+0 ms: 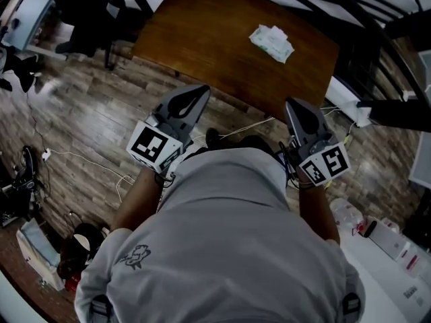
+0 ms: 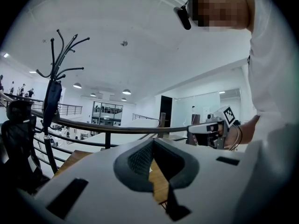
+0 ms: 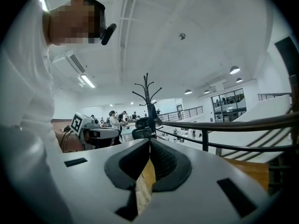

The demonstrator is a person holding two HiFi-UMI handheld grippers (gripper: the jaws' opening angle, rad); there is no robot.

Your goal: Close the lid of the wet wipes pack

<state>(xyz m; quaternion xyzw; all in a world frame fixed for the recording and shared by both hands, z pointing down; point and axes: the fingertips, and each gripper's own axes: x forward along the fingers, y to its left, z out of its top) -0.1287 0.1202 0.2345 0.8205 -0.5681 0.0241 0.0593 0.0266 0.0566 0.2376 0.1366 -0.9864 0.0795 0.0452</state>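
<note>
The wet wipes pack (image 1: pixel 271 42), white and green, lies on the far right part of the brown wooden table (image 1: pixel 202 39) in the head view. Whether its lid stands open or closed is too small to tell. Both grippers are held in front of the person's chest, short of the table's near edge and well apart from the pack. My left gripper (image 1: pixel 204 90) (image 2: pixel 153 141) has its jaws together with nothing between them. My right gripper (image 1: pixel 289 103) (image 3: pixel 150 142) is likewise shut and empty. Each gripper view shows the other gripper beside it, not the pack.
A dark office chair (image 1: pixel 87 5) stands left of the table on the wood-plank floor. Cables (image 1: pixel 81 159) trail across the floor at the left. A dark railing (image 2: pixel 117 128) and a coat stand (image 2: pixel 55 87) rise beyond the table. White boxes (image 1: pixel 390 239) sit at the lower right.
</note>
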